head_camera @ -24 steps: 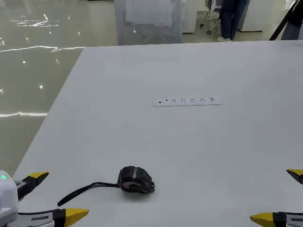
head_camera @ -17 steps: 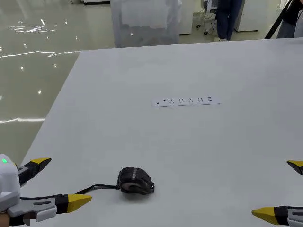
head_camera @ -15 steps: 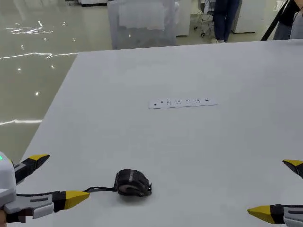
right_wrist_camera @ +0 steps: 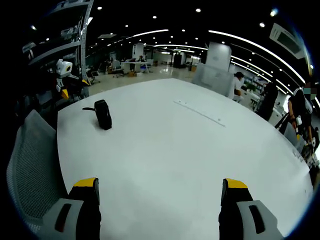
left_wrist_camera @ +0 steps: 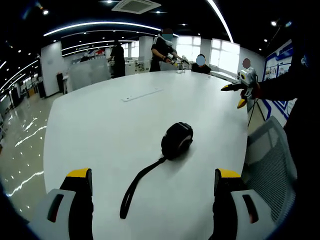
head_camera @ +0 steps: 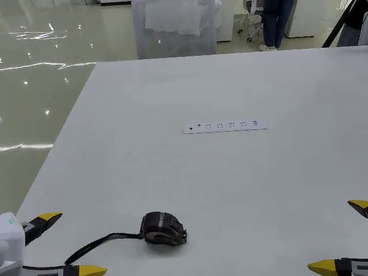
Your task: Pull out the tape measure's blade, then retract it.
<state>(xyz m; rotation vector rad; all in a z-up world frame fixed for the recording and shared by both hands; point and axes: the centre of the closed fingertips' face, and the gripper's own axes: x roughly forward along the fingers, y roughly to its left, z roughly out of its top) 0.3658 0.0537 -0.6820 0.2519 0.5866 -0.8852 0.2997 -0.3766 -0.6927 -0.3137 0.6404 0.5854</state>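
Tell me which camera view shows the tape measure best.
The left gripper view: the tape measure lies close ahead, centred between the open jaws, its strap trailing toward the camera. The head view shows it smaller, from above. The right gripper view shows it small, far off to the left.

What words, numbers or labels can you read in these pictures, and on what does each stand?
No text can be read.
power strip: small dark marks, too small to read.
tape measure: no legible label or brand.
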